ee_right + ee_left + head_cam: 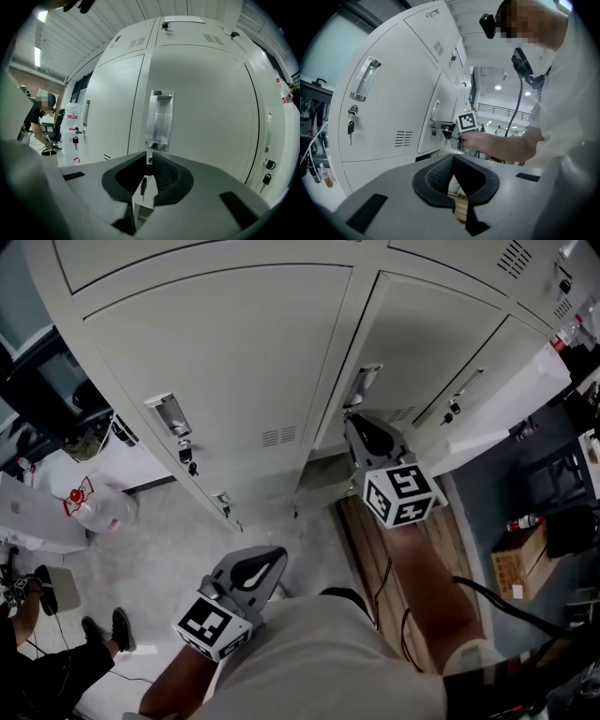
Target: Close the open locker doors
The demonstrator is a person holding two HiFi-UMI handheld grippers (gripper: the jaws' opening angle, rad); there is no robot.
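Locker door (431, 343) a little bit open, with the right tongs (359, 426) at its lock

It is on the right side of the white row and sticks out a little from it, while the next door (216, 371) on the left lies flat and shut. Just under the shiny handle (159, 119), the right tongs point at the open one. Their jaws are almost together with a thin gap, and a small black key (143, 185) hangs in that gap; I cannot tell if they pinch it. Low down by the person's shirt (328, 652), the left tongs (262, 568) are closed tight and hold nothing.
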